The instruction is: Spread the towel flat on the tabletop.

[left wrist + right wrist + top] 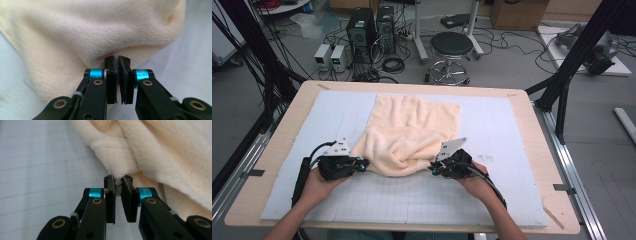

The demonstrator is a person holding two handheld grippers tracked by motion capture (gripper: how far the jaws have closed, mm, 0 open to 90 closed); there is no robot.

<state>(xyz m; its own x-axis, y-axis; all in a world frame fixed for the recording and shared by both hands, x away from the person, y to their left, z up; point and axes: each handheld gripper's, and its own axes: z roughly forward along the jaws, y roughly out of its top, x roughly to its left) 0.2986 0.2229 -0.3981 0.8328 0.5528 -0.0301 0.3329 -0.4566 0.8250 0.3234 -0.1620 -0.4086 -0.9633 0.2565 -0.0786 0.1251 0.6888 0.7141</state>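
cream-coloured fluffy fleece towel (412, 132) lay on the pale blue gridded mat (492, 195) that covered the light wooden bench (282, 135), its far half spread flat toward the far edge and its near edge gathered up into a bunched, sagging fold between the two hands. the left tongs (362, 163) sat at the near left corner of the towel, held by the person's left hand (319, 185), with a grey three-cornered plate (338, 148) on top. in the left gripper view the left tongs (117, 62) were closed almost fully, the two black pads nearly touching, their tips pressed into the underside of the towel's fold (100, 37); whether cloth was actually caught between them could not be told. the right tongs (432, 169), held by the right hand (477, 182), met the towel's near right corner. in the right gripper view the right tongs (118, 183) were narrowed to a thin gap with a pinched corner of the towel's hem (117, 157) clamped between the pads, the cloth rising from them in thick folds above the mat (37, 170).
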